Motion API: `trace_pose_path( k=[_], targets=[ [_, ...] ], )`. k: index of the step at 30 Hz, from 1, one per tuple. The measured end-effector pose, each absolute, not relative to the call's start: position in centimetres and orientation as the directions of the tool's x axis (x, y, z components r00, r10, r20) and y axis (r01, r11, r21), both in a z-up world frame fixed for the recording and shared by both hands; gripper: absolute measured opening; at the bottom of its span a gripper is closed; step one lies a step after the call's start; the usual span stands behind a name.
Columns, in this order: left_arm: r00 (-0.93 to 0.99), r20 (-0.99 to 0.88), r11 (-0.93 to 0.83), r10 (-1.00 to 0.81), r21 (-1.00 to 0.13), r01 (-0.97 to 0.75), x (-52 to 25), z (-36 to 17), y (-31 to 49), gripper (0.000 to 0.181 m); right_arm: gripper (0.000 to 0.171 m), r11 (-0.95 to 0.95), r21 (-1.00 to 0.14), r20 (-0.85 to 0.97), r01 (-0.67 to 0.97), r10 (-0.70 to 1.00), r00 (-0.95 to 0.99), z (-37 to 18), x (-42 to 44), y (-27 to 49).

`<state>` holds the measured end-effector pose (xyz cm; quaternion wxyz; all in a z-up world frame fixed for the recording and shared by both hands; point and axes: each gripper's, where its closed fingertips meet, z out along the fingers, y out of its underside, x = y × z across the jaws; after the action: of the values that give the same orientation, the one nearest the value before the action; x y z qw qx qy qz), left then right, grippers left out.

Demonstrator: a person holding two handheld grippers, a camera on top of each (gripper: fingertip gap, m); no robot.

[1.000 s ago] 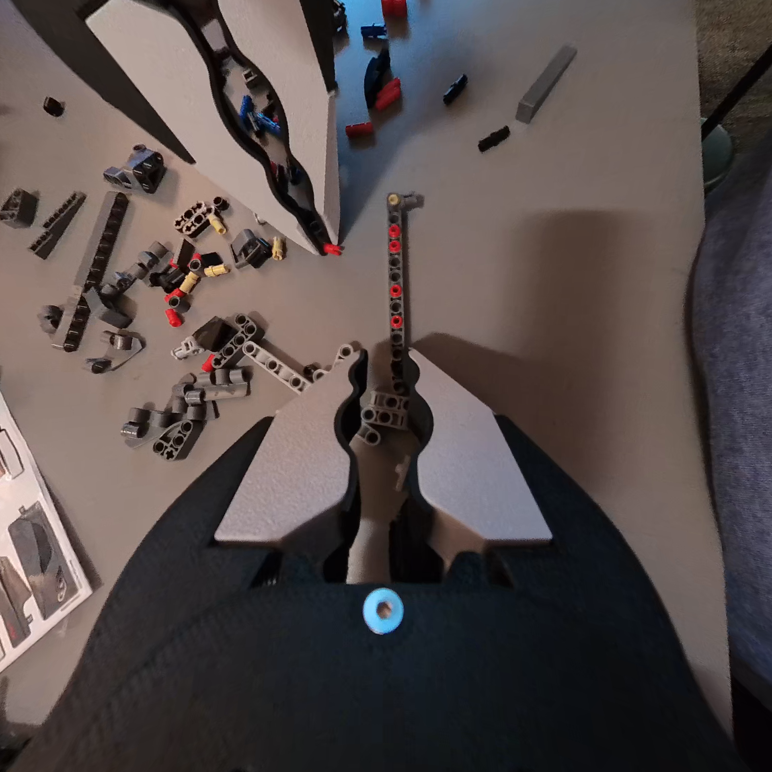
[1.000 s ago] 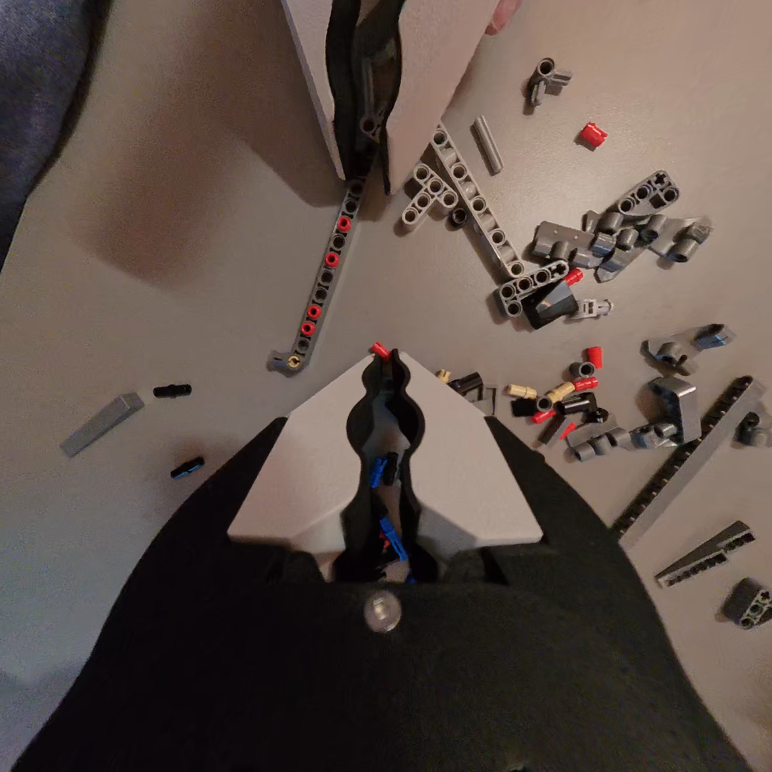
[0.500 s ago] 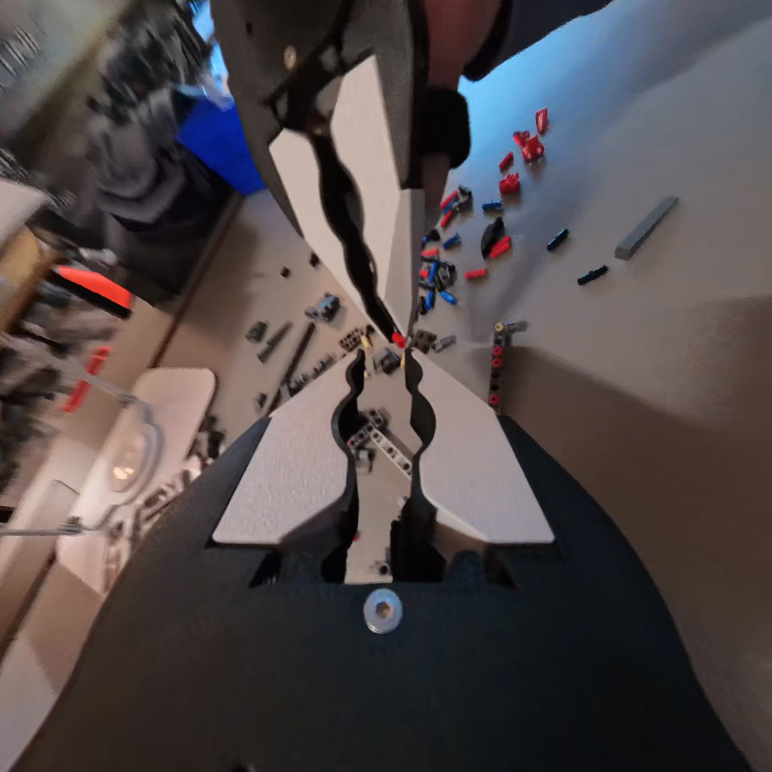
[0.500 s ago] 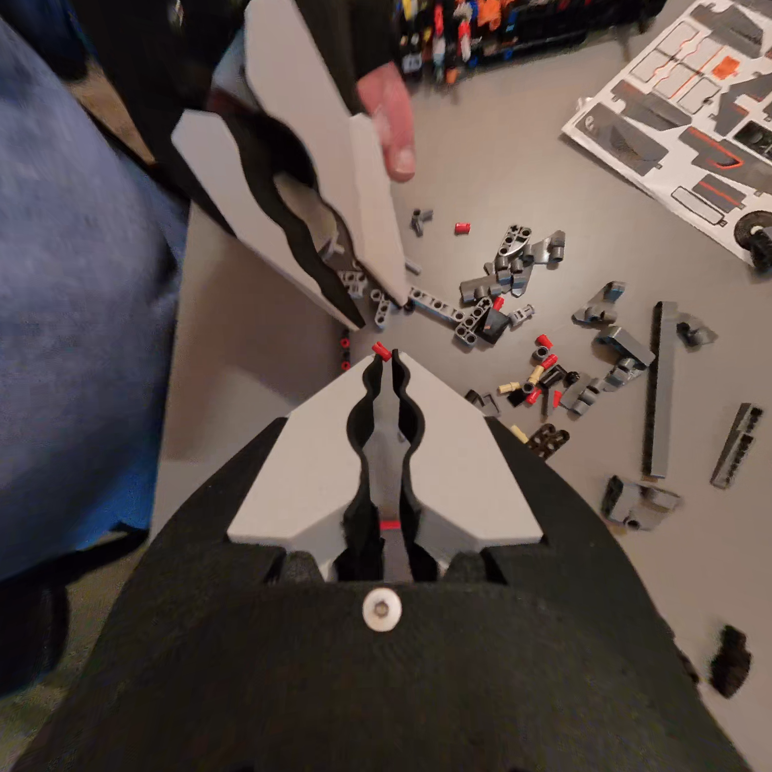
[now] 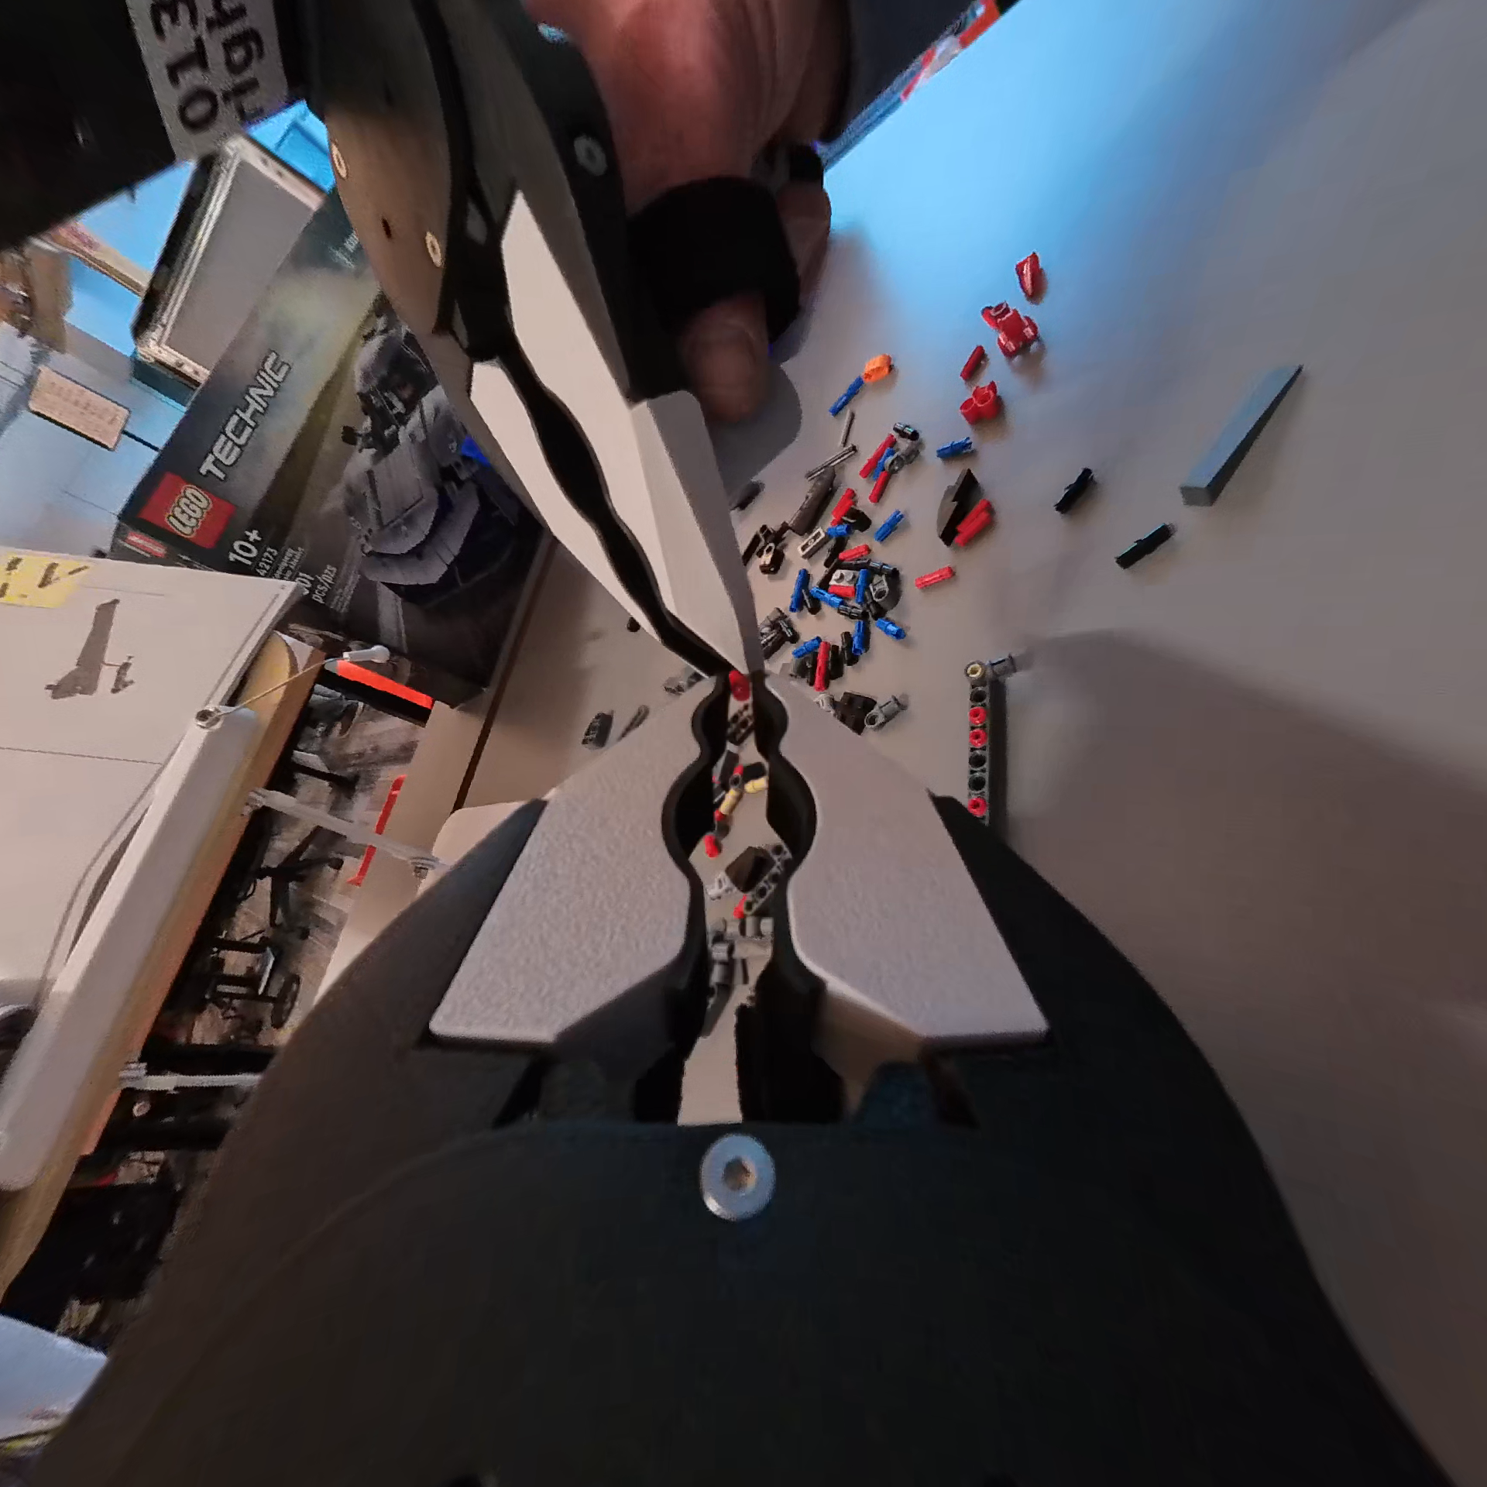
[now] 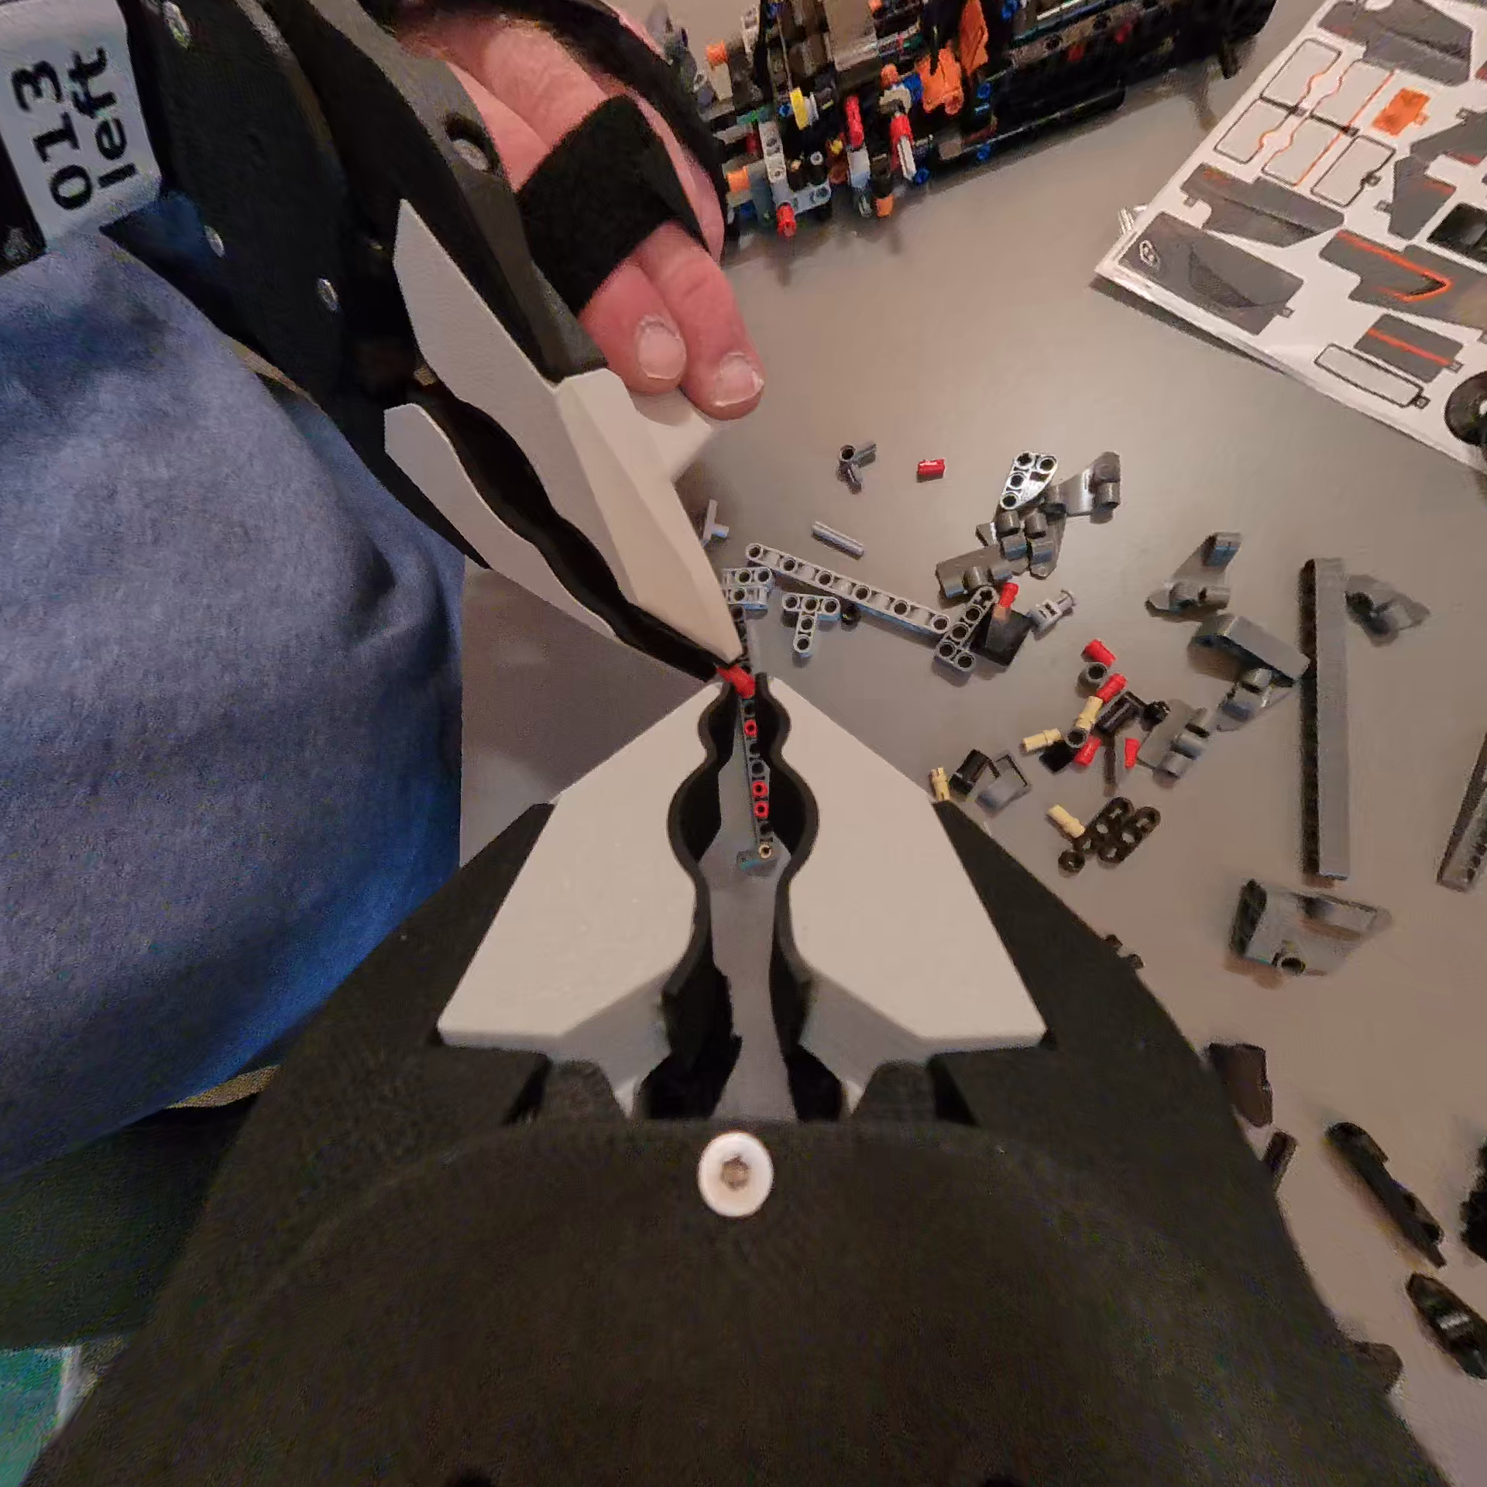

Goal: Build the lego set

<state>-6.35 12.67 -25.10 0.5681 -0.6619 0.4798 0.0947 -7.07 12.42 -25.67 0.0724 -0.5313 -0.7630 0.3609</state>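
A small red pin [image 5: 739,684] sits where the two grippers meet tip to tip, above the grey table [image 5: 1207,805]. My left gripper [image 5: 741,685] has its jaws closed around the pin. My right gripper [image 5: 734,666] comes down from the top, held by a hand, also pinching it. In the right wrist view the red pin [image 6: 736,680] is at the tips of my right gripper [image 6: 742,685], and the left gripper [image 6: 722,661] reaches in from the upper left. A long dark grey beam with red pins [image 5: 986,740] lies free on the table, also visible between the right fingers [image 6: 756,772].
Blue, red and black pins [image 5: 853,579] and a grey tile [image 5: 1239,434] lie scattered behind. Grey beams and connectors [image 6: 1046,611], a long dark beam [image 6: 1328,724], a sticker sheet [image 6: 1328,201] and a partly built model [image 6: 925,105] lie right. A set box [image 5: 282,499] stands left. The tips of both grippers are at nearly the same place.
My left gripper let go of the long beam, lifted and tilted, then closed on the red pin at my right gripper's tips. Both grippers rose off the table and met.
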Motion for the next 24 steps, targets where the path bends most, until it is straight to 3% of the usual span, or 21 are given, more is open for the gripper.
trace_pose_path(
  k=[18, 24],
  targets=[
    [0.528, -0.68, 0.118, -0.509, -0.662, -0.74, -6.7, -24.7, 12.9, 0.002, 0.002, 0.115, -0.654, -0.336, 0.748, 0.841, -0.424, -24.8, -7.2, 12.1],
    [0.657, -0.546, 0.173, -0.52, -0.821, -0.545, -7.0, -21.7, 12.4, 0.001, 0.01, -0.023, -0.771, -0.39, 0.636, 0.807, -0.443, -22.2, -7.4, 12.3]
  ],
)
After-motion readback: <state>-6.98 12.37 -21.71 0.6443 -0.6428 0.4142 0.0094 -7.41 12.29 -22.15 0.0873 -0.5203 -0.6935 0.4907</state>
